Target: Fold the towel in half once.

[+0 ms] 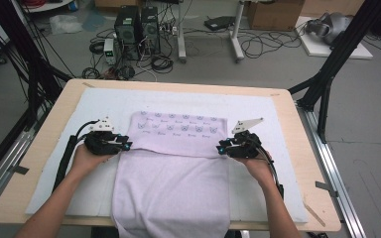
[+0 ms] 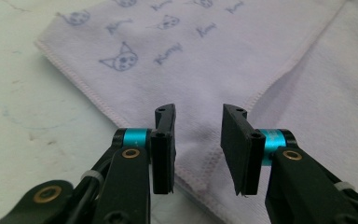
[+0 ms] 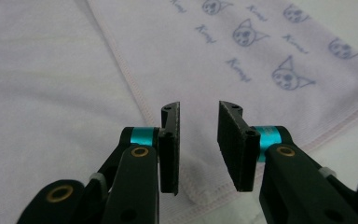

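Observation:
A pale lilac towel (image 1: 171, 183) lies on the table, and its near end hangs over the front edge. Its far part is folded back as a band printed with cat faces (image 1: 178, 130). My left gripper (image 1: 125, 144) sits at the left end of that band's near edge, and my right gripper (image 1: 222, 148) at the right end. In the left gripper view the left gripper (image 2: 199, 112) stands open just above the band's stitched corner (image 2: 205, 163), with nothing pinched. In the right gripper view the right gripper (image 3: 199, 108) is likewise open over the hem (image 3: 191, 186) at the other corner.
A white mat (image 1: 104, 104) covers the wooden table (image 1: 297, 129) under the towel. Black frame struts (image 1: 327, 84) rise at both far corners. Computers (image 1: 136, 25), cables and boxes stand on the floor beyond the table.

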The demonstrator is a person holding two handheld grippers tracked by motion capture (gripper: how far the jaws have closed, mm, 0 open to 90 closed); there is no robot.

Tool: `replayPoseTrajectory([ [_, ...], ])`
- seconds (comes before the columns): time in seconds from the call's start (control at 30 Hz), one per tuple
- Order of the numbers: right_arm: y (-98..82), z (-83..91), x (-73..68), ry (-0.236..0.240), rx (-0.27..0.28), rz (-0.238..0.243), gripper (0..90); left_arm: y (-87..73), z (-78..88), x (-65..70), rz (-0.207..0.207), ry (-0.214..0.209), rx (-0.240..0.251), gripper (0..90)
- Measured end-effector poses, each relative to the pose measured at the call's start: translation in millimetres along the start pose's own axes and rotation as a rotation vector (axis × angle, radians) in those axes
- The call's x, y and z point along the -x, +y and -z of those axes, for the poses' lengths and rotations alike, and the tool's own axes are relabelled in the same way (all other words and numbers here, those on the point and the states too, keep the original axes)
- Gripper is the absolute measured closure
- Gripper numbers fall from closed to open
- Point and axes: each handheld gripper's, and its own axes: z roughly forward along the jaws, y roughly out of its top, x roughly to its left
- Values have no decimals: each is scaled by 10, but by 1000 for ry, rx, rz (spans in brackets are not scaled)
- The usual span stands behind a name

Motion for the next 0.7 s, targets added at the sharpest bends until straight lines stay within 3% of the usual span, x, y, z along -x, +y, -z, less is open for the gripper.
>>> replayPoseTrajectory([
  [0.17, -44, -64, -6, 13, -41, -11, 694, -48, -109, 24, -21, 10, -64, 705],
  [0.33, -85, -176, 15, 5, -89, -20, 690, -49, -114, 45, -32, 13, -61, 788],
  [0.4, -95, -188, 34, 10, -72, -27, 724, -50, -116, 42, -33, 24, -62, 822],
  [0.5, -83, -191, 23, -4, -78, -12, 844, -45, -112, 31, -31, 23, -61, 857],
  [0.7, -26, -146, 17, -17, -68, 15, 877, -20, -28, -1, -6, 34, -19, 879],
])
